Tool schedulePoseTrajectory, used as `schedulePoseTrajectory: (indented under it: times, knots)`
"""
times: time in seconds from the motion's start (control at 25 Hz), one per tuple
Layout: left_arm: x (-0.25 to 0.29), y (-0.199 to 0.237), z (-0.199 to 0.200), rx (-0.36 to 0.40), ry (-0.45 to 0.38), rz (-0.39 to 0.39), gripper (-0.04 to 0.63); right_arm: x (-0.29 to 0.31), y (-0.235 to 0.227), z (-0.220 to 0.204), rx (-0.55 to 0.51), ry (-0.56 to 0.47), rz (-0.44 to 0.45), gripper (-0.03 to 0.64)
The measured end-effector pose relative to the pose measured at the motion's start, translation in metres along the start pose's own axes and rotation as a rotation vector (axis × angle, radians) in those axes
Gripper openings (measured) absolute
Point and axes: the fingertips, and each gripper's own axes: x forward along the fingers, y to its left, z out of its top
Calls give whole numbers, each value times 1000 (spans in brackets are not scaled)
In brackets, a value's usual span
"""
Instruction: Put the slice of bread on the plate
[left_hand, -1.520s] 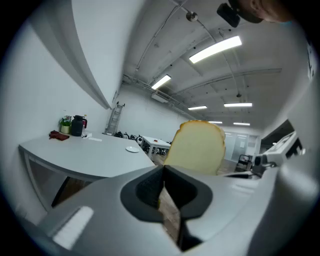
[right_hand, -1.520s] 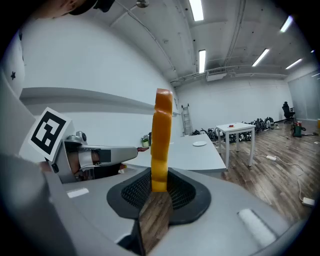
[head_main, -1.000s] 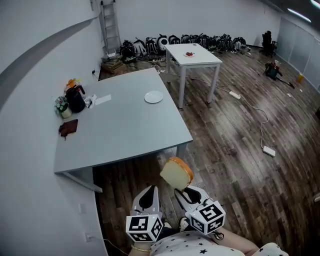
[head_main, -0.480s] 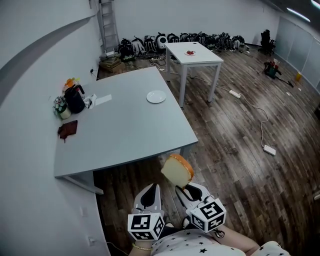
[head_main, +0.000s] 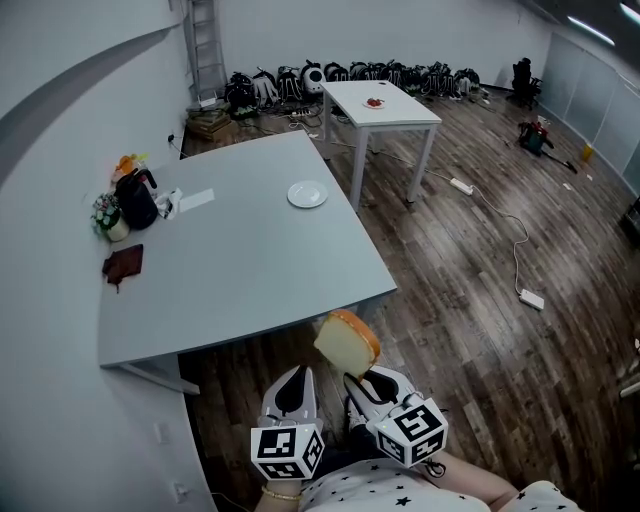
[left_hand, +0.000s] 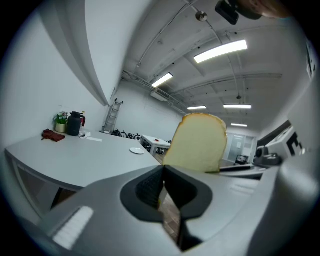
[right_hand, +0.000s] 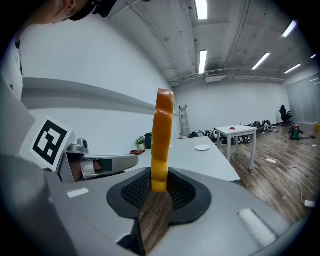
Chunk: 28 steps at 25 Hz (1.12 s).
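Observation:
A slice of bread with a golden crust stands upright between the pads of my right gripper, just short of the grey table's near edge. The right gripper view shows the slice edge-on, pinched at its lower end by the right gripper. My left gripper hangs beside it on the left, jaws shut with nothing between them. The small white plate lies far off on the table, near its right edge; it also shows as the plate and the plate.
A black jug, a potted plant, a dark red cloth and a white paper sit along the table's left side. A white side table stands beyond. Bags line the far wall, and cables lie on the wooden floor.
Both grippers, with the bread, have moved forward toward the table; its near edge is now closer to the slice. The grip on the bread is unchanged.

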Motion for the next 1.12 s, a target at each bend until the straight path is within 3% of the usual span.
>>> schedulePoseTrajectory:
  times: [0.48, 0.76, 1.12]
  knots:
    - [105, 38, 33, -2, -8, 30, 9, 98, -78, 47, -11, -28, 38, 89]
    - [190, 56, 66, -3, -20, 50, 9, 156, -140, 80, -13, -13, 58, 89]
    - [273, 80, 79, -8, -20, 98, 9, 222, -199, 96, 3, 41, 116, 89]
